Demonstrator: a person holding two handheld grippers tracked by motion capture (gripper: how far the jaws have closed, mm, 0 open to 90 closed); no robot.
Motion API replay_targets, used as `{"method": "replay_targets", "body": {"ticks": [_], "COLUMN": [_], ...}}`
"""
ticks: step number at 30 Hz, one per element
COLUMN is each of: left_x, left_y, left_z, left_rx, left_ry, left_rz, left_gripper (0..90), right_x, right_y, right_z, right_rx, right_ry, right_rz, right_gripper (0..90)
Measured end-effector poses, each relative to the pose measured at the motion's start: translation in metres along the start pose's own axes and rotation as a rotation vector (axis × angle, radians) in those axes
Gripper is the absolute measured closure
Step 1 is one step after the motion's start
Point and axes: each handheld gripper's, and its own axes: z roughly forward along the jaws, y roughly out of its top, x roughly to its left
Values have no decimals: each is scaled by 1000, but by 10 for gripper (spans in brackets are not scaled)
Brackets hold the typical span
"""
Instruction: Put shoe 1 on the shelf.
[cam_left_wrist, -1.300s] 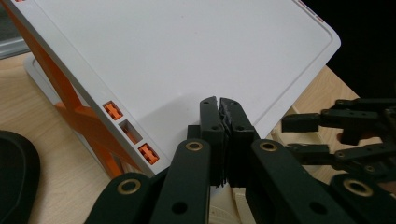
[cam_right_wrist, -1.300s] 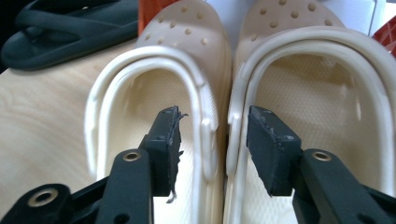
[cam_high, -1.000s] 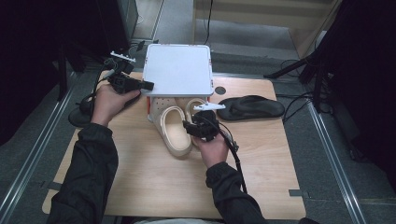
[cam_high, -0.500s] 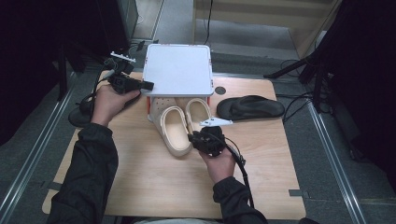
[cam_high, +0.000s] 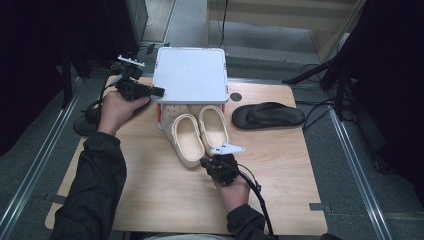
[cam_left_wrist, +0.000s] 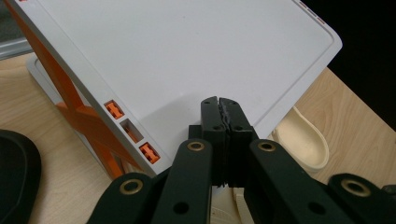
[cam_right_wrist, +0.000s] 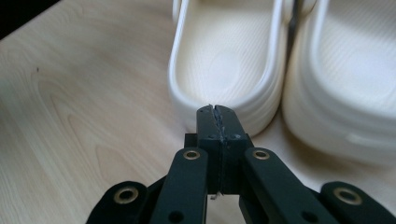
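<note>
Currently the right gripper (cam_high: 204, 162) sits low over the light wooden table (cam_high: 150, 200), jaws pressed together after just closing, nothing between them. Directly ahead of its tips is the heel of the left one of the pair of cream foam clogs (cam_right_wrist: 229, 60); touching or just short, cannot tell. Second clog (cam_right_wrist: 355, 79) lies to the right of the jaws, side by side with the first, edges touching. Toes of both clogs are tucked under the white flat-topped plastic stand with orange legs (cam_high: 190, 75).

Left gripper (cam_high: 159, 92) is also clamped shut on nothing, tips over the near edge of the stand's top (cam_left_wrist: 187, 56), contact unclear. Black foam sandal (cam_high: 267, 115) lies off to the right of the clogs, well apart from both grippers.
</note>
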Motion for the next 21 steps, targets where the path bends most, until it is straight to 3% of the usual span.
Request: {"method": "replay_targets", "body": {"ticks": [7, 21], "left_x": [1, -1], "left_y": [0, 0], "left_z": [0, 0], "left_rx": [-1, 0], "left_ry": [-4, 5], "left_rz": [-1, 0], "left_gripper": [899, 900], "right_x": [3, 0], "right_y": [-14, -6], "right_z": [15, 24], "right_rx": [58, 82], "right_ry": [8, 17], "right_rz": [-5, 7], "right_gripper": [900, 900]}}
